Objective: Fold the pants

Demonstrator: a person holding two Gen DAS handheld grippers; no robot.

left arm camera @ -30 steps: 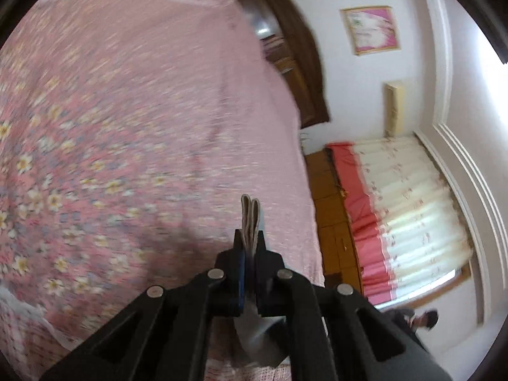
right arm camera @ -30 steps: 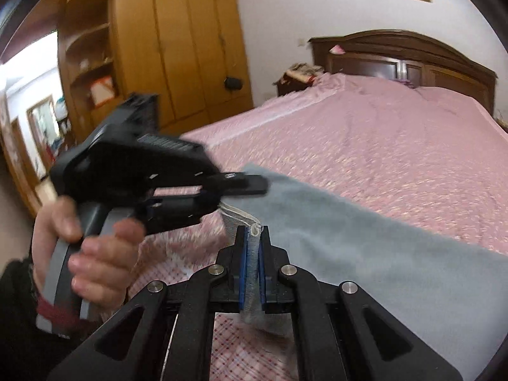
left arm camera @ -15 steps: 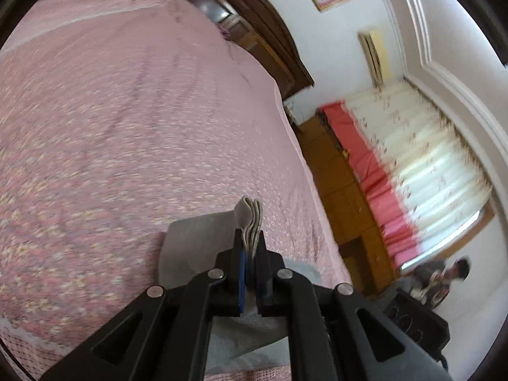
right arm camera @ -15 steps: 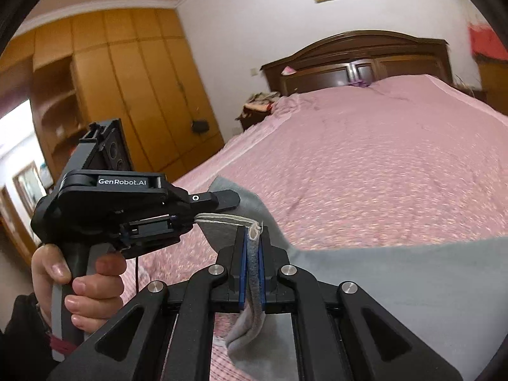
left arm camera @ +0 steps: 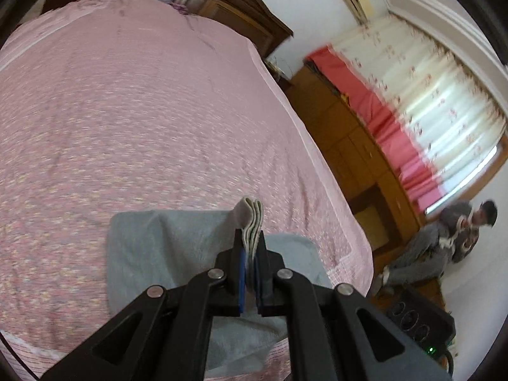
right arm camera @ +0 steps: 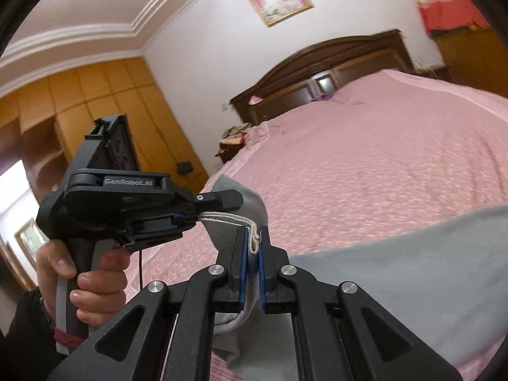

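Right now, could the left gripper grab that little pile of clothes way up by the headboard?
Probably not. The left gripper is shut on the grey pants near the foot of the pink bed, and the clothes pile sits far off beside the headboard.

Pink bed (left arm camera: 127,111), wood wardrobe (right arm camera: 104,95), curtained window (left arm camera: 444,101).

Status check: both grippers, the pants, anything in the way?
Left gripper and right gripper both shut on the gray pants, edge lifted. Pants otherwise draped on pink bedspread. Nothing blocking on the bed ahead.
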